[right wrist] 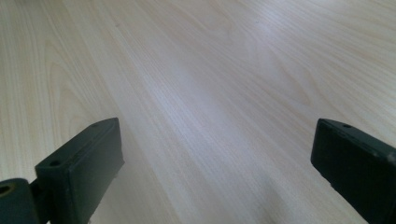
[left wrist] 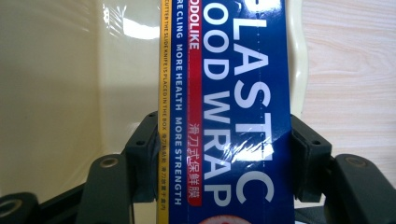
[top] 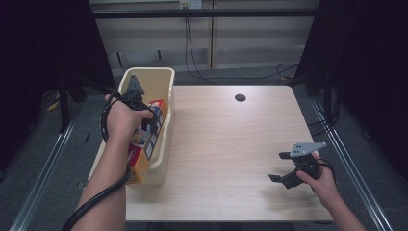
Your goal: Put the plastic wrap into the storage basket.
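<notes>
A long box of plastic wrap (top: 138, 163), blue with white lettering and a yellow edge (left wrist: 243, 93), lies lengthwise in a cream plastic bin (top: 168, 79) at the table's left edge, its near end sticking up over the bin's front rim. My left gripper (top: 149, 126) is shut across the box's width, with a black pad pressed on each long side (left wrist: 224, 154). The bin's glossy inner wall (left wrist: 56, 93) lies to the left of the box. My right gripper (top: 279, 166) rests low over the table's near right part, jaws wide open with bare wood between them (right wrist: 215, 158).
The light wooden table (top: 226, 139) has a round cable hole (top: 240, 97) near its far edge. Black cables (top: 197, 67) trail on the floor behind the table. Dark curtains hang on both sides.
</notes>
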